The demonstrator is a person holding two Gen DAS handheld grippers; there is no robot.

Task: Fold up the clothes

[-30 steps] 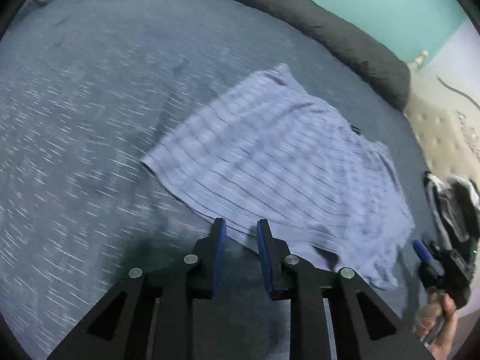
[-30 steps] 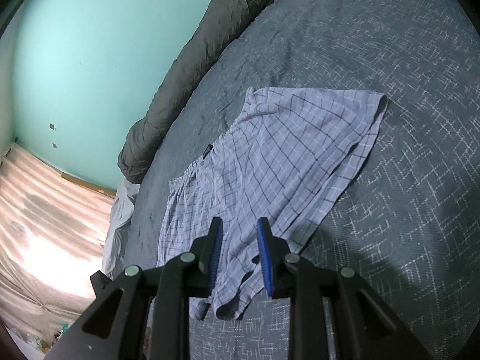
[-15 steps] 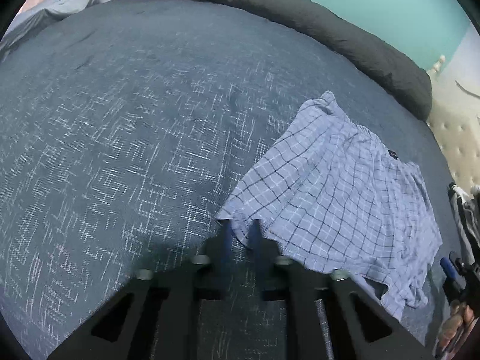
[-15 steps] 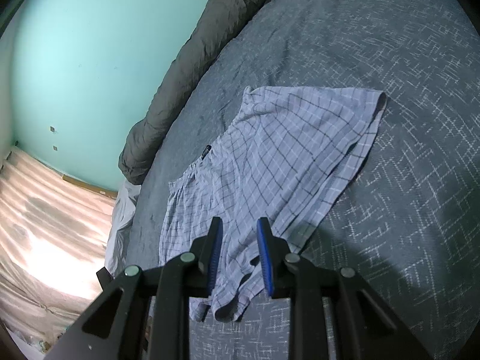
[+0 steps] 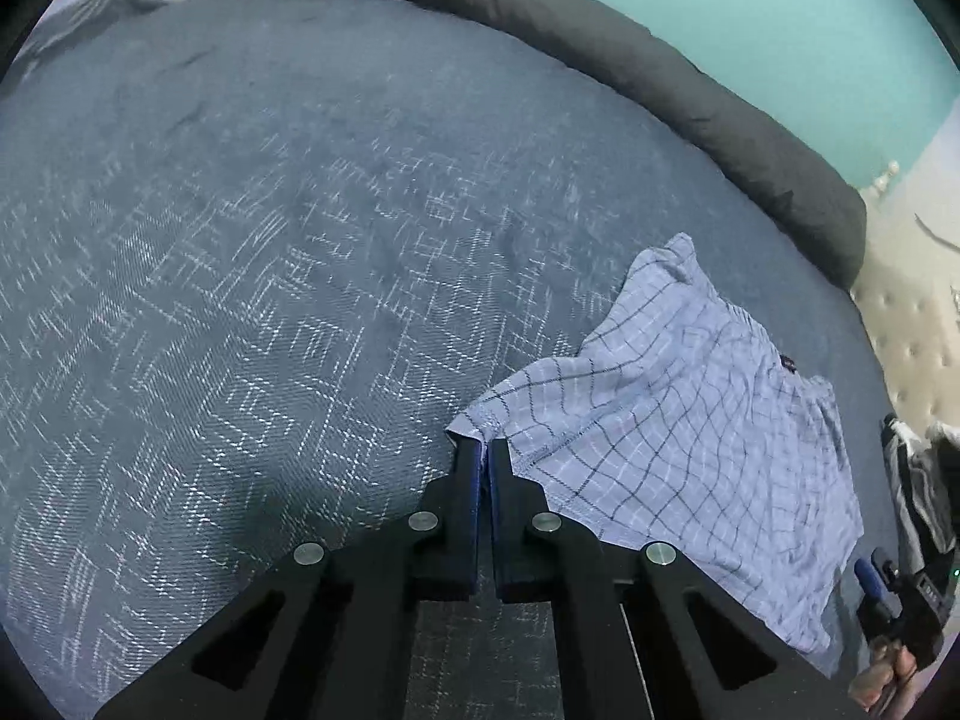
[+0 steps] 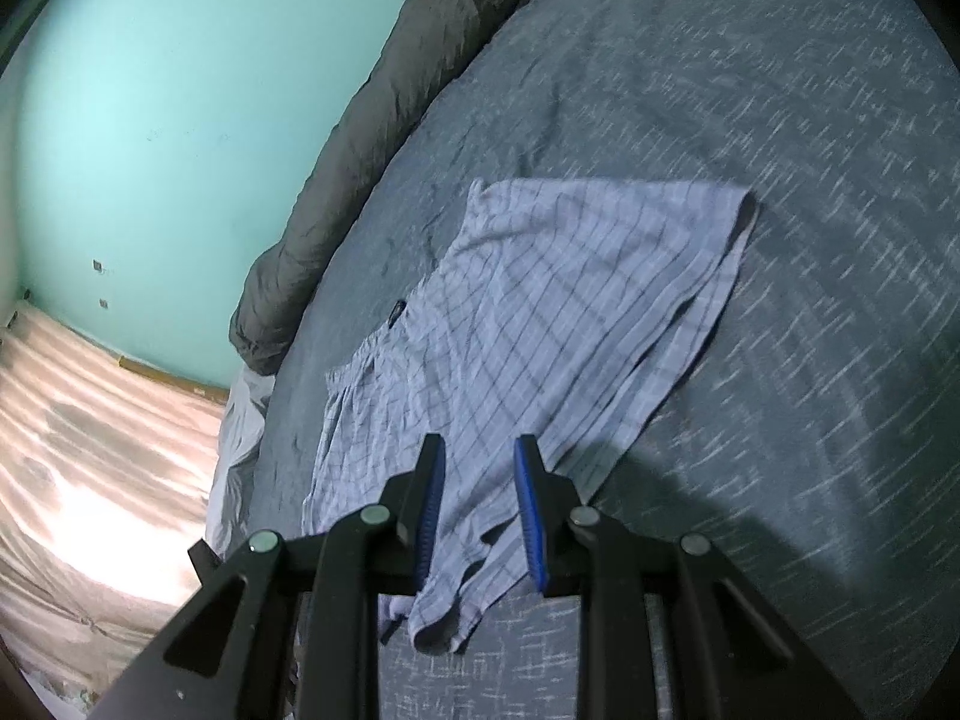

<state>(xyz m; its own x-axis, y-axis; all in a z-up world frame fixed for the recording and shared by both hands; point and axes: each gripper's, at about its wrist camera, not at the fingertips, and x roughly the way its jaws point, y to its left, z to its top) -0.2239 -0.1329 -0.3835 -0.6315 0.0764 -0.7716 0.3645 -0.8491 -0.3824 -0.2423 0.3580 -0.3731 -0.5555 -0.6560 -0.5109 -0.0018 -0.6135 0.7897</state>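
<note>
A pair of light blue checked shorts (image 5: 678, 438) lies on a dark blue patterned bed cover (image 5: 270, 300). My left gripper (image 5: 485, 450) is shut on the near hem corner of the shorts. In the right wrist view the shorts (image 6: 540, 324) spread ahead, waistband to the left. My right gripper (image 6: 480, 456) is open, its blue-padded jaws hovering over the near edge of the shorts, holding nothing. The right gripper also shows at the far right edge of the left wrist view (image 5: 894, 606).
A rolled dark grey blanket (image 5: 660, 72) runs along the far side of the bed below a teal wall (image 6: 180, 90). A beige tufted surface (image 5: 912, 324) lies to the right. The bed edge and light floor (image 6: 90, 450) are at left in the right wrist view.
My left gripper moved left to the hem corner of the shorts and closed on it. My right gripper stayed open over the near edge of the shorts.
</note>
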